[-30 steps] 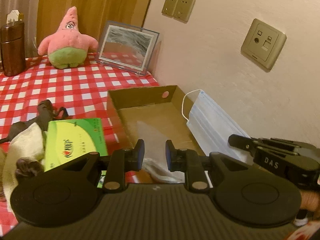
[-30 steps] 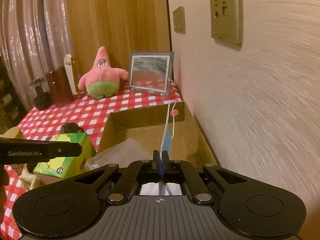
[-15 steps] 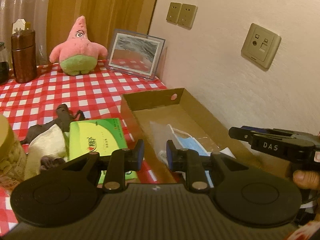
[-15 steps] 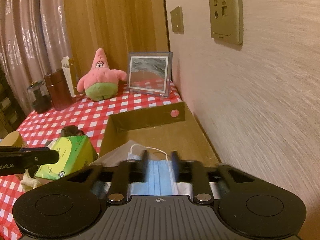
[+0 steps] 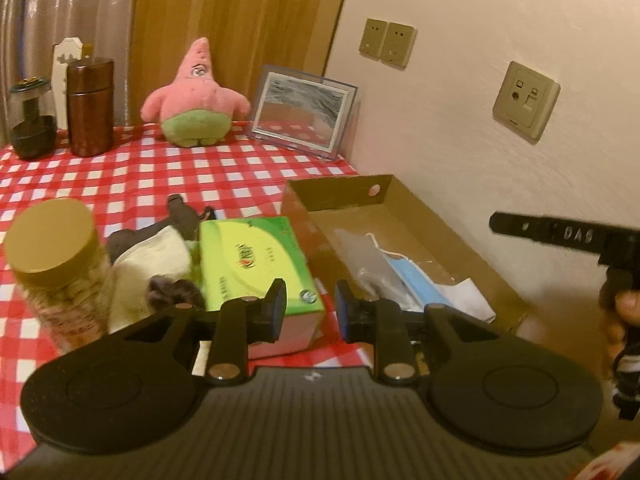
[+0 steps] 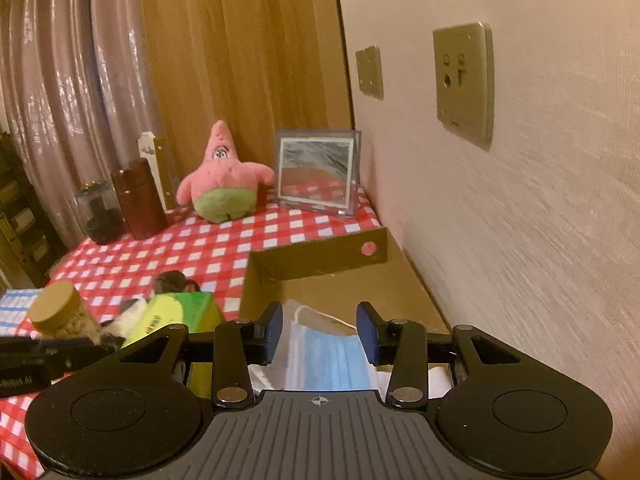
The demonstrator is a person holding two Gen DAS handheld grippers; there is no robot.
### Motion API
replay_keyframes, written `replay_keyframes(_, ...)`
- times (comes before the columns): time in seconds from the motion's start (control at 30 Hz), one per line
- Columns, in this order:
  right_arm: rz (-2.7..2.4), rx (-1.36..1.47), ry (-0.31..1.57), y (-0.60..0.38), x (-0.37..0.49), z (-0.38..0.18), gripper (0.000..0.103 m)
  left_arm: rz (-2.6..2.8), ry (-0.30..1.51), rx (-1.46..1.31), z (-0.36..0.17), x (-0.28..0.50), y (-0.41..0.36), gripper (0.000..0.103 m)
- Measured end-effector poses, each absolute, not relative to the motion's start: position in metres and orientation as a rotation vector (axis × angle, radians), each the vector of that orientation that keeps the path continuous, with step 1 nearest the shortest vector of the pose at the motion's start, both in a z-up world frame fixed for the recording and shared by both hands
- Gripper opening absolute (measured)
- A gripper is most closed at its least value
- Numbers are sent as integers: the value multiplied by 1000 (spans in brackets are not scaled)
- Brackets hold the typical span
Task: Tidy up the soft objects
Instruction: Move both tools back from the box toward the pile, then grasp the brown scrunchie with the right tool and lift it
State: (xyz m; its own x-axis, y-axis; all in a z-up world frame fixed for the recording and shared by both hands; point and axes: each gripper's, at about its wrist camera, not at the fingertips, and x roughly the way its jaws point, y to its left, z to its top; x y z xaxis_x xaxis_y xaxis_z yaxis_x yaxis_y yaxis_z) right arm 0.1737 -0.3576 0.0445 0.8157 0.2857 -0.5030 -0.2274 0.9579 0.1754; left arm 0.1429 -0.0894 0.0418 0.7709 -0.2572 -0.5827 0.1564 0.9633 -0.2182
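Lying in the cardboard box [image 6: 320,268] at lower centre, the blue face mask [image 6: 332,364] seems done, while both the right gripper [image 6: 319,330] and left gripper [image 5: 310,312] are spread and empty, and the cloth pile [image 5: 148,256] at left remains on the bench [image 5: 120,176].

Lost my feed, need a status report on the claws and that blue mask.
Left claw open, empty. Right claw open, above the blue pleated face mask. Mask lying in the brown cardboard box. Nothing in the way.
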Motion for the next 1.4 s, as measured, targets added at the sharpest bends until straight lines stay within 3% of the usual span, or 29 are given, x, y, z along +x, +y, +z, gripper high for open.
replay_keyframes(0.47, 399, 125, 527, -300, 134, 68, 41, -90, 637, -154, 44, 93, -30, 27)
replay_keyframes(0.93, 479, 143, 579, -251, 112, 50, 41, 12, 632, -114, 41, 68, 16, 34)
replay_keyframes(1.07, 499, 127, 591, -239, 110, 44, 41, 13, 640, -112, 36, 67, 23, 41)
replay_keyframes(1.3, 519, 100, 613, -224, 115, 33, 42, -5, 676, -87, 22, 69, 29, 62)
replay_keyframes(1.4, 528, 82, 619, -219, 119, 28, 42, -12, 691, -63, 14, 73, 29, 63)
